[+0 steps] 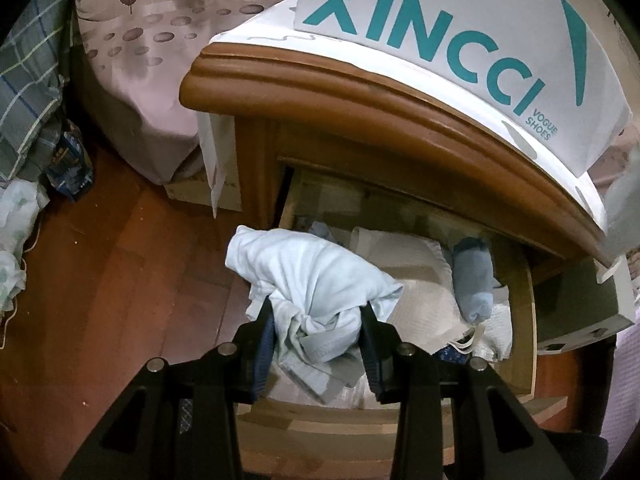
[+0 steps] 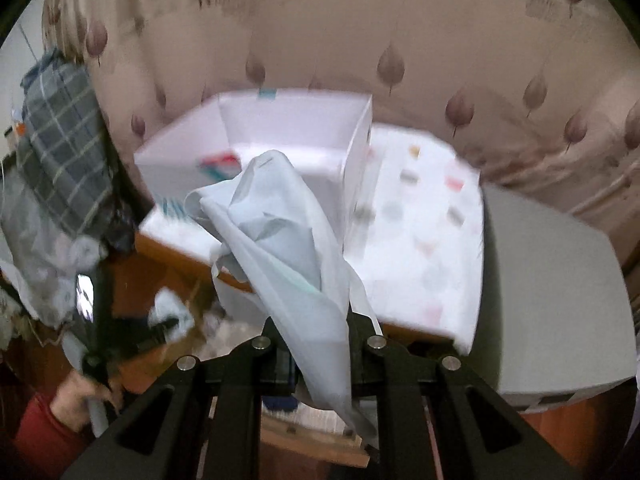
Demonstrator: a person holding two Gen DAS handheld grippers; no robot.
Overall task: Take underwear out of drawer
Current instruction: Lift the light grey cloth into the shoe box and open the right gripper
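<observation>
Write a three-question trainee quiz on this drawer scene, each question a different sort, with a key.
1. True or false: the left gripper is shut on a pale blue garment above the open drawer.
2. Multiple choice: the box on the nightstand reads A) XINCCI B) NIKE C) PUMA.
3. Fill in: the right gripper is shut on a thin pale ____.

Key: 1 true; 2 A; 3 cloth.
</observation>
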